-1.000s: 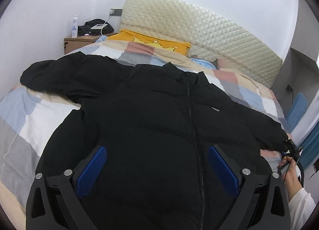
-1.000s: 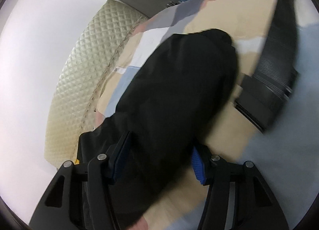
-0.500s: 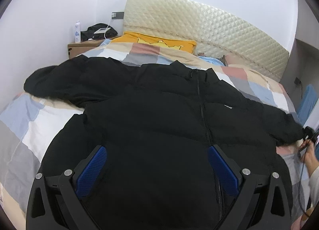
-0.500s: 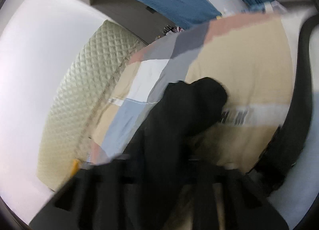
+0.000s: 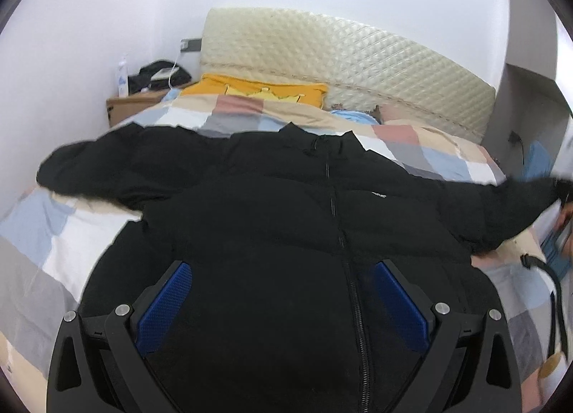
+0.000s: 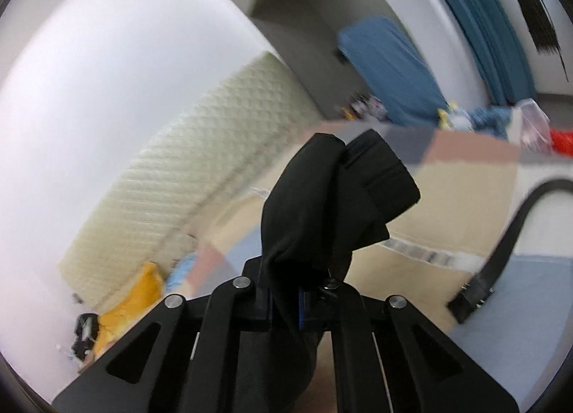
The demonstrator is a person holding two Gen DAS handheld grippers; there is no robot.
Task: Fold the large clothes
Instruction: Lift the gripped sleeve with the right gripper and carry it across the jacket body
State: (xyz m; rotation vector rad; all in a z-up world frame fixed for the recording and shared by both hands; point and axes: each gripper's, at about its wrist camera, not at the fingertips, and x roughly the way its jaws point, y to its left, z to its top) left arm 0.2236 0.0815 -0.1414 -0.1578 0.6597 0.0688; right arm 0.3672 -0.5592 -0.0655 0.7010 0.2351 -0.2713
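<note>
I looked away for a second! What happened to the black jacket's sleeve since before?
The right gripper closed its fingers on the sleeve cuff and lifted it off the bed; before, the fingers were open around it. The sleeve now stretches out in the air. The left gripper stayed open above the black jacket, whose body and other sleeve still lie flat.

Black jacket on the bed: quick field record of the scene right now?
garment: black jacket, front up, zipped
surface: bed with patchwork quilt
left sleeve end: flat on quilt
right sleeve cuff: lifted off bed, pinched in right gripper
left gripper: jaws wide, above jacket hem, holding nothing
background: yellow pillow, quilted headboard
</note>
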